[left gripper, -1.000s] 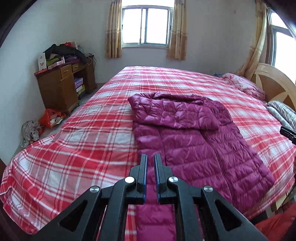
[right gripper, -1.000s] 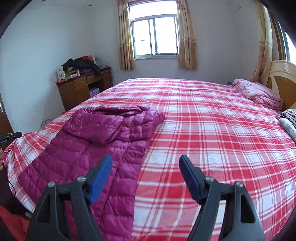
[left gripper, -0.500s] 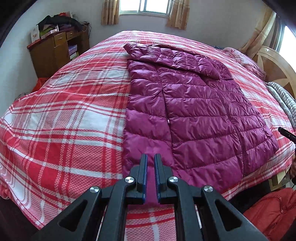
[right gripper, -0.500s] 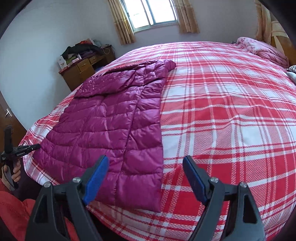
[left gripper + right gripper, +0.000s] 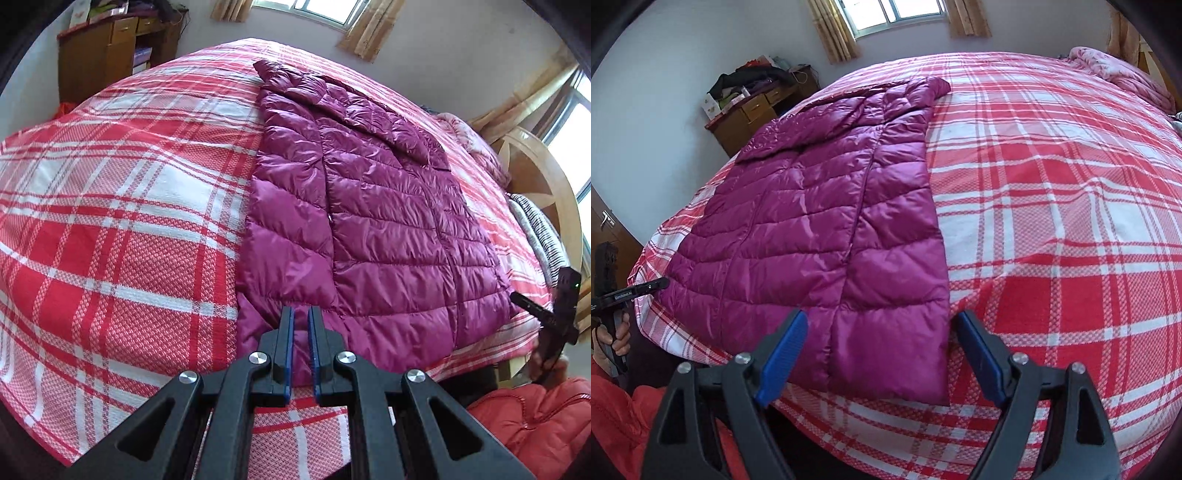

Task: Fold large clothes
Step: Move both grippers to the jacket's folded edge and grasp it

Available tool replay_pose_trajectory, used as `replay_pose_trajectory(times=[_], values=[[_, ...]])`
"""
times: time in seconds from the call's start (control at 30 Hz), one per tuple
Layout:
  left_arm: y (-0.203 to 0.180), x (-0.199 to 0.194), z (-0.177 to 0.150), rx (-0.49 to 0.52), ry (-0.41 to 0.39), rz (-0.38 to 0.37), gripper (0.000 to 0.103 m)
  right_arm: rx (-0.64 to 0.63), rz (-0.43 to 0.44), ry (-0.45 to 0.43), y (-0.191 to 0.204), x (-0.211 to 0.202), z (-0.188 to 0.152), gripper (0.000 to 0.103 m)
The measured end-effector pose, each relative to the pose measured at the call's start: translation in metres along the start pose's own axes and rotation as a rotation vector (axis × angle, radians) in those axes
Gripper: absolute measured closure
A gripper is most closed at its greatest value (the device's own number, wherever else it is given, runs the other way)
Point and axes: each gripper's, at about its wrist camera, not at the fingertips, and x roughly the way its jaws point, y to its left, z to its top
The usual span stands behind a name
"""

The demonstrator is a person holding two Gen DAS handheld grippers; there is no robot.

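Jaws of the left gripper (image 5: 300, 325) are seen closed together with nothing held, just above the hem of the magenta down jacket (image 5: 369, 221). Those of the right gripper (image 5: 879, 332) stand wide apart, having just been opening, astride the jacket's near hem corner, untouched. Bare plaid bedspread (image 5: 1052, 221) extends right of that corner. Only the left view shows the wooden headboard (image 5: 543, 192).

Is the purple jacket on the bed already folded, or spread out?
Partly folded: the purple jacket lies flat on the bed, sleeves tucked over its top, long body unfolded.
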Motion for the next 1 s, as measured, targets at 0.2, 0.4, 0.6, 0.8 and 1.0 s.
replay_pose_trajectory(times=[0.2,0.4,0.6,0.8,1.0], values=[[-0.007,-0.028,0.006,0.020,-0.072,0.018,0.052,0.009,0.005,-0.030,-0.002,-0.007,0.003,0.018],[-0.017,-0.032,0.008,0.071,-0.148,0.018,0.001,0.038,-0.004,-0.075,-0.010,-0.016,0.006,0.018],[-0.016,-0.005,0.005,0.037,-0.074,0.130,0.001,0.033,-0.044,-0.079,-0.016,-0.017,0.008,0.018],[-0.021,-0.004,0.003,0.064,-0.070,0.097,0.004,0.011,-0.030,-0.059,-0.013,-0.008,0.006,0.018],[-0.032,0.012,-0.001,0.094,-0.003,0.062,0.042,-0.041,-0.037,-0.027,-0.001,0.002,0.000,0.018]])
